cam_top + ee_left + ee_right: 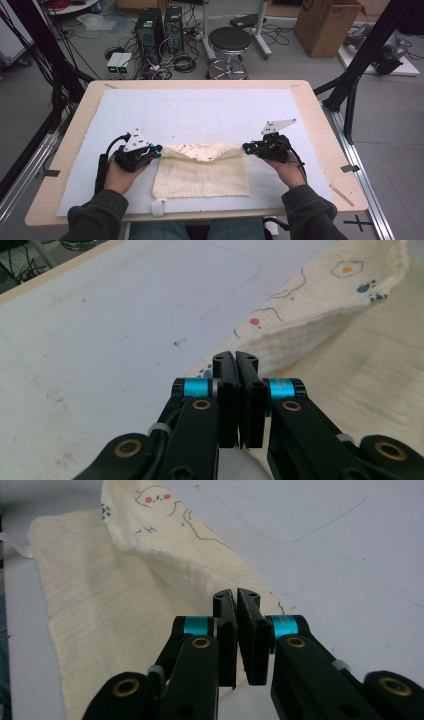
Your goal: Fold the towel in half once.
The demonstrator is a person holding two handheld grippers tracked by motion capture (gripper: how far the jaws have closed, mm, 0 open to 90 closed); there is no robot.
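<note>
cream waffle-weave cloth (200, 175) is lying on the pale blue-grey mat (200, 110) between the two tongs, with its long axis running from the left gripper (159, 150) across to the right gripper (246, 147). its far edge is being folded over toward the person, so a printed underside is showing as a narrow flap along that edge, sagging to a shallow point midway between the tongs. the left gripper is pinching the far left corner of the cloth, its jaws pressed together on the fabric; in the left gripper view the cloth (320, 315) is rising from the jaws (235, 360) and stretching away to their right, showing small drawn figures in orange, teal and pink. the right gripper is pinching the far right corner the same way, jaws pressed together; in the right gripper view the cloth (125, 595) is spreading away to the left of the jaws (236, 596), with a lifted fold carrying line-drawn faces with red cheeks. the near half of the cloth is resting flat on the mat, roughly rectangular, ribbed and slightly crinkled, nearer the person than both tongs. the mat is looking soft and scuffed, covering a light wooden table (320, 115). a hand is wrapping each gripper body, dark sleeves trailing behind.
</note>
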